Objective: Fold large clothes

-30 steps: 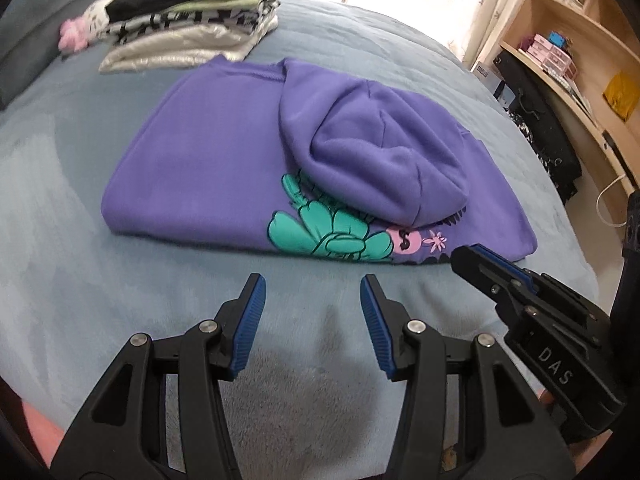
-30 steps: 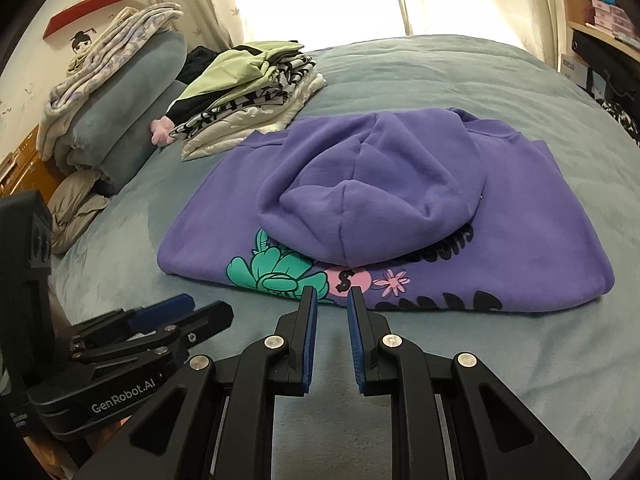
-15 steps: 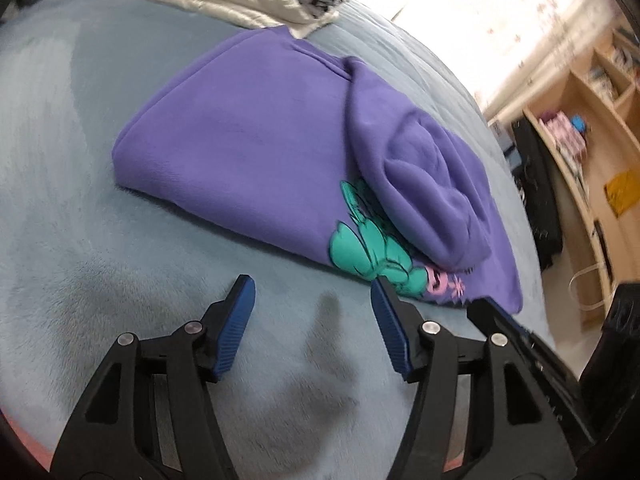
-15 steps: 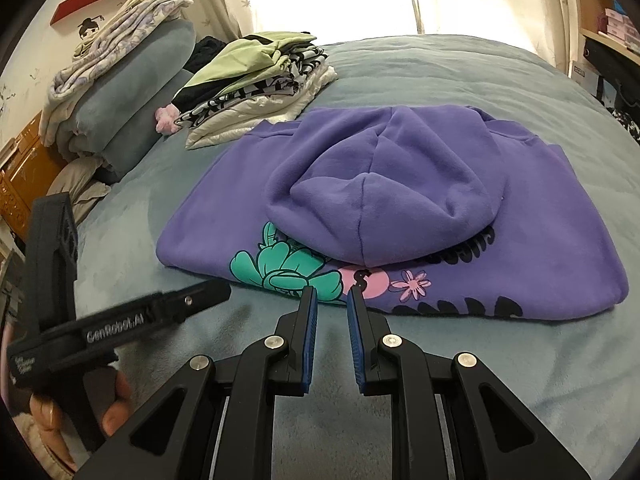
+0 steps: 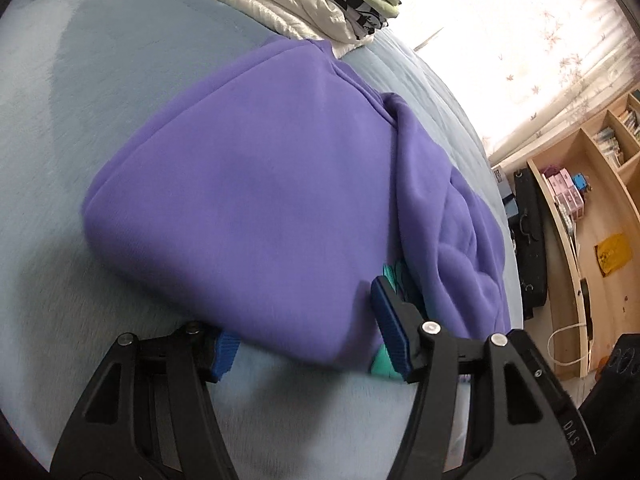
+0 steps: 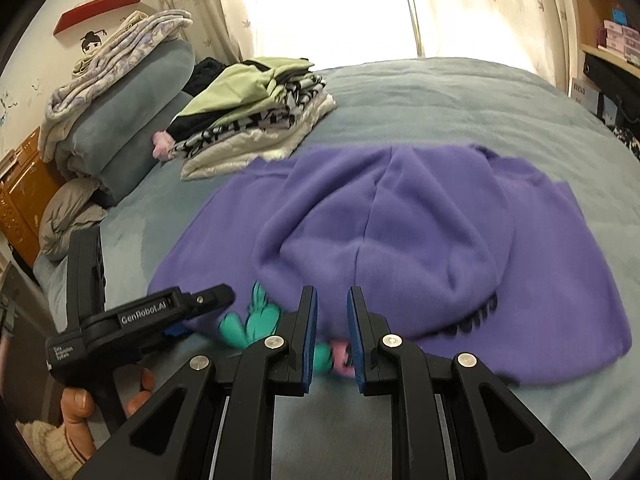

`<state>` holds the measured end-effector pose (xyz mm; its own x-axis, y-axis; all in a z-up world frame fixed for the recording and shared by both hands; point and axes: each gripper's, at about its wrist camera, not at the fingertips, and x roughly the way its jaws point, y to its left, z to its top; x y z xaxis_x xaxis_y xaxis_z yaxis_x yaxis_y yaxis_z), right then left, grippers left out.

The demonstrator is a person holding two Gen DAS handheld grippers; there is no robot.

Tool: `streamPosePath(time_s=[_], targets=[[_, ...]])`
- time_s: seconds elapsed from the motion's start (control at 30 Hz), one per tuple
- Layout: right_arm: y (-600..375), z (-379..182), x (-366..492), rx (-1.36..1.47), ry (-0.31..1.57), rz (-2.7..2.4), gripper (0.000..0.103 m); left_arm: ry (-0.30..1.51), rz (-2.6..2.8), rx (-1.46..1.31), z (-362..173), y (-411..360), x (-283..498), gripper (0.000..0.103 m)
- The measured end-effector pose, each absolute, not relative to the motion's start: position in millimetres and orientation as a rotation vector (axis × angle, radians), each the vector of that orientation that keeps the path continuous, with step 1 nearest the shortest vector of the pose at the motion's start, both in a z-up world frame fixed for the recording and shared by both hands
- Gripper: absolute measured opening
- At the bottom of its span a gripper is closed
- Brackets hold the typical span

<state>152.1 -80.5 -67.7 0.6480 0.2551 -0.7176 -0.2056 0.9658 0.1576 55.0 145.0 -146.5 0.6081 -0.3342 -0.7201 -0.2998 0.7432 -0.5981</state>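
Observation:
A purple hoodie (image 5: 260, 200) (image 6: 440, 240) lies folded on the grey-blue bed (image 5: 60, 120), its hood (image 6: 380, 248) laid over the body and a teal and pink print at the near edge. My left gripper (image 5: 304, 316) is open and straddles the hoodie's near left edge. One blue pad (image 5: 224, 352) is partly hidden under the fabric and the other pad (image 5: 390, 332) sits by the teal print. In the right wrist view the left gripper (image 6: 200, 312) reaches that same edge. My right gripper (image 6: 331, 294) is shut with nothing held, its tips at the near edge over the pink print.
A stack of folded clothes (image 6: 260, 112) (image 5: 320, 0) sits just beyond the hoodie's far left corner. Rolled bedding and pillows (image 6: 132, 120) are piled at the far left. A wooden shelf unit (image 5: 580, 220) stands off the bed's right side. A hand (image 6: 80, 404) holds the left gripper.
My left gripper widened, rolled and came forward and down onto the hoodie's near left edge. My right gripper moved closer to the near edge and stayed shut.

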Motion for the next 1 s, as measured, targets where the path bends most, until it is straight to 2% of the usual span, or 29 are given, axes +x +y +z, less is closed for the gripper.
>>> streamPosePath(time_s=[0.13,0.2,0.27,0.37,0.63,1.0], targets=[[-80.1,-74.4,187.2,0.033,0.813,0.188,0.016,0.918,-0.025,-0.791,-147.9,149.8,76.7,0.057],[-81.5,-84.9,201.8,0.021,0.822,0.167,0.016,0.881,-0.026,-0.784,-142.8,149.8,87.8,0.051],[-79.6,-100.6,213.5,-0.003,0.852,0.173,0.015,0.832,-0.019,-0.729,-132.4,145.1,98.1,0.032],[-80.5,-122.0,227.4,0.006,0.906,0.197,0.015,0.738,-0.032,-0.601,-109.1,128.5,102.9,0.02],[-109.4,-140.8,233.8,0.199,0.929,0.286,0.015,0.535,-0.112,-0.222,-46.9,47.6,90.8,0.018],[-183.4,-142.1,231.9,0.565,0.99,0.42,0.015,0.459,-0.294,0.077,-5.4,-75.2,97.1,0.018]])
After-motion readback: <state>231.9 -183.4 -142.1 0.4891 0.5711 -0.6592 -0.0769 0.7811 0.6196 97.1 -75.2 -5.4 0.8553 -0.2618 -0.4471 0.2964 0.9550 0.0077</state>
